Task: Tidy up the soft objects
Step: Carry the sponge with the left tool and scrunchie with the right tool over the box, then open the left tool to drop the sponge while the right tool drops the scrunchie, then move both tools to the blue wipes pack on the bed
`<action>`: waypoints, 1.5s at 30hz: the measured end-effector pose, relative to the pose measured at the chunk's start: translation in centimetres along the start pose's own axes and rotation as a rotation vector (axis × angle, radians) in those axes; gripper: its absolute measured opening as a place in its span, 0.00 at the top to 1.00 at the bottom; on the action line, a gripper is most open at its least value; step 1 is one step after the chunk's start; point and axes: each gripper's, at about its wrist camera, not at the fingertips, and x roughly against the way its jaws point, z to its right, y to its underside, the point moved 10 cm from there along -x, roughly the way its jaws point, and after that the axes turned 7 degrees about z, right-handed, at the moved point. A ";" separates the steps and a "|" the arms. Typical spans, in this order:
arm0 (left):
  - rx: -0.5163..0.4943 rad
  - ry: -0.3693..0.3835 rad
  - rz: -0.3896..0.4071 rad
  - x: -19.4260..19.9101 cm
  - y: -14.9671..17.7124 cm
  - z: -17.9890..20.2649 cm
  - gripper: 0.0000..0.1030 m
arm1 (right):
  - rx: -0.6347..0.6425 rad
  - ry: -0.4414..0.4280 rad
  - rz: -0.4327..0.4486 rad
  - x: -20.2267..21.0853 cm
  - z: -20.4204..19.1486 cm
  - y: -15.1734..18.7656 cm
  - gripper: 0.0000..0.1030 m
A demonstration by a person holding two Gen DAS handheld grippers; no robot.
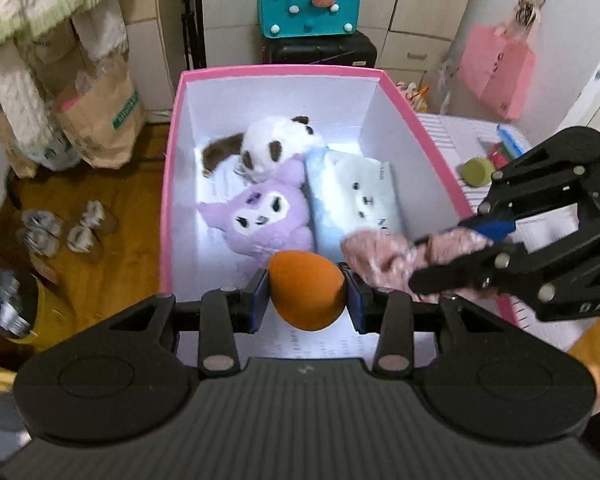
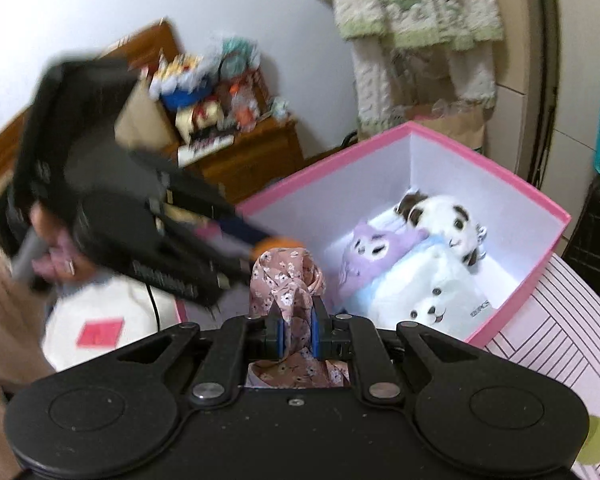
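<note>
My left gripper [image 1: 306, 298] is shut on an orange egg-shaped sponge [image 1: 306, 292], held over the near end of a pink box [image 1: 276, 70] with white inner walls. Inside lie a white-and-brown plush [image 1: 276, 144], a purple plush [image 1: 260, 216] and a pale blue tissue pack [image 1: 360, 196] with a bear face. My right gripper [image 2: 298, 330] is shut on a pink floral cloth [image 2: 286, 276], bunched between its blue pads. In the left wrist view that right gripper [image 1: 452, 256] comes in from the right, carrying the cloth [image 1: 376, 256] over the box's near right corner.
A teal felt bag [image 1: 310, 4] sits on a black case beyond the box. Paper bags [image 1: 100, 120] and small shoes [image 1: 60, 228] stand on the wooden floor at left. A green round object [image 1: 477, 172] lies on the striped surface at right. A pink bag [image 1: 498, 68] hangs on the wall.
</note>
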 end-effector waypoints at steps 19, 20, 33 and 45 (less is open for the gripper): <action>-0.027 -0.040 -0.044 -1.1 1.4 -1.3 0.58 | -0.026 0.010 -0.144 -4.2 -0.7 1.9 0.73; -0.029 -0.041 -0.042 -1.1 1.4 -1.2 0.58 | -0.035 0.008 -0.137 -4.0 -0.6 1.8 0.69; -0.031 -0.014 0.066 3.1 0.8 1.0 0.51 | -0.103 0.072 0.080 4.1 -0.1 0.5 0.65; -0.135 0.041 0.242 8.1 -1.1 9.4 0.46 | -0.084 0.318 0.179 16.1 1.1 4.5 0.50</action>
